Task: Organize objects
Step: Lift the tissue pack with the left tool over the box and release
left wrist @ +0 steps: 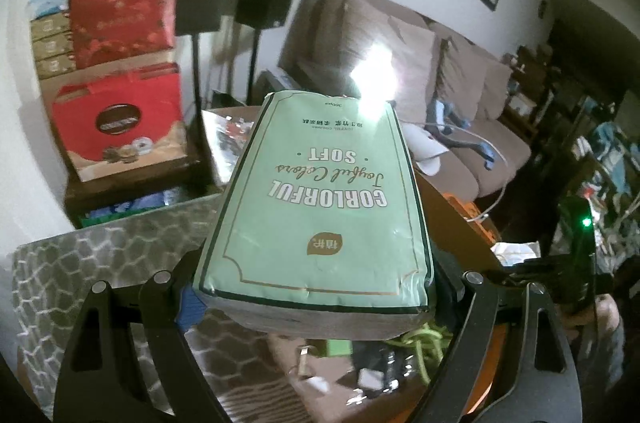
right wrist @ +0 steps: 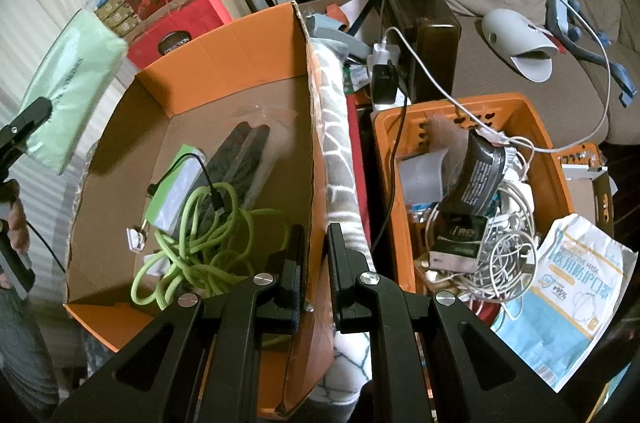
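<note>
My left gripper (left wrist: 316, 287) is shut on a mint-green tissue pack (left wrist: 320, 207) and holds it in the air above the open cardboard box. The pack also shows at the far left of the right wrist view (right wrist: 68, 91), above the box's left edge. My right gripper (right wrist: 317, 247) is nearly closed on the right wall (right wrist: 310, 143) of the orange cardboard box, one finger inside and one outside. In the box lie a green cable (right wrist: 200, 243), a green-and-white pack (right wrist: 176, 183) and dark flat pieces (right wrist: 240, 159).
An orange plastic crate (right wrist: 540, 151) full of white cables, a black pouch and small boxes stands right of the box. A mask packet (right wrist: 568, 295) lies beside it. A patterned blanket (right wrist: 340, 151) hangs between them. Red gift boxes (left wrist: 120, 63) and a sofa (right wrist: 500, 3) stand behind.
</note>
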A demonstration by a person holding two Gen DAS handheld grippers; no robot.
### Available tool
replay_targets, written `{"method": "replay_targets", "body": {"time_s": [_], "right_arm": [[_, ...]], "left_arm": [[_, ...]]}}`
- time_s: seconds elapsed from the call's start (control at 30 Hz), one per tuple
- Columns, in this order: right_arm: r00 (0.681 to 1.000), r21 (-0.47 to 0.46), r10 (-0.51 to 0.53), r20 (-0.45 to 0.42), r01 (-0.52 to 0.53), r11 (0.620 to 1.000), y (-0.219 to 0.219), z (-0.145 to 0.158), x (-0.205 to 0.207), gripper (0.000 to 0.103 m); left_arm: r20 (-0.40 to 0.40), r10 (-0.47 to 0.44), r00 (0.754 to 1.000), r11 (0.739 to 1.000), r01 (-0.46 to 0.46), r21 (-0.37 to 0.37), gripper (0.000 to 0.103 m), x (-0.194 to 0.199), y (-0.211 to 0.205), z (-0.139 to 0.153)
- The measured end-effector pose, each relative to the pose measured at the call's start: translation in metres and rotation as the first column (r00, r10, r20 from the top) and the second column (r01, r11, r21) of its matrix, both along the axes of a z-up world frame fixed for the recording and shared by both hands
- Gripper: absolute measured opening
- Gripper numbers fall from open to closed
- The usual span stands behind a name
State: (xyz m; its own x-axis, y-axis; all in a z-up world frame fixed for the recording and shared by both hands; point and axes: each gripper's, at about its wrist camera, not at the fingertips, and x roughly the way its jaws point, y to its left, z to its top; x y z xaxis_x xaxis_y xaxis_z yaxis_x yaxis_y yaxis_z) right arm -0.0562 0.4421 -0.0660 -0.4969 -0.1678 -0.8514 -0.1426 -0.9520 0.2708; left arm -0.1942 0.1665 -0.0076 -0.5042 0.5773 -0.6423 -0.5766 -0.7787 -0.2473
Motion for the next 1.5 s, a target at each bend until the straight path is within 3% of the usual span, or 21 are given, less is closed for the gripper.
{"method": "replay_targets", "body": {"time_s": [0.13,0.4,0.77,0.97,1.13,1.3,1.5], "right_arm": [[1.0,0.001,0.0,0.0,0.0,1.0,0.0,0.0,0.0,0.01],[1.0,-0.001,-0.001,-0.001,0.001,1.0,0.0,0.0,0.0,0.01],[1.0,0.002,-0.002,-0.001,0.002,1.0,0.001,-0.001,0.001,0.01],[1.0,0.004,-0.002,0.0,0.002,1.0,0.001,-0.001,0.001,0.01],[1.0,0.005,-0.001,0.001,0.001,1.0,0.001,-0.001,0.001,0.01],[1.0,0.008,-0.001,0.001,0.001,1.0,0.001,-0.001,0.001,0.01],[1.0,0.007,-0.002,0.001,0.002,1.0,0.001,-0.001,0.001,0.01]], "left_arm": [[0.03,-0.038,0.999,0.999,0.039,-0.025,0.085,0.003,0.026,-0.012],[0.084,-0.079,0.993,0.986,0.091,-0.143,0.085,0.015,0.073,-0.045],[0.157,-0.105,0.982,0.963,0.139,-0.231,0.086,0.023,0.09,-0.063],[0.198,-0.109,0.974,0.961,0.154,-0.229,0.088,0.025,0.089,-0.065],[0.209,-0.113,0.971,0.974,0.15,-0.171,0.093,0.03,0.075,-0.053],[0.181,-0.102,0.978,0.985,0.125,-0.117,0.098,0.034,0.056,-0.033],[0.139,-0.046,0.989,0.992,0.061,-0.107,0.103,0.035,0.025,-0.016]]}}
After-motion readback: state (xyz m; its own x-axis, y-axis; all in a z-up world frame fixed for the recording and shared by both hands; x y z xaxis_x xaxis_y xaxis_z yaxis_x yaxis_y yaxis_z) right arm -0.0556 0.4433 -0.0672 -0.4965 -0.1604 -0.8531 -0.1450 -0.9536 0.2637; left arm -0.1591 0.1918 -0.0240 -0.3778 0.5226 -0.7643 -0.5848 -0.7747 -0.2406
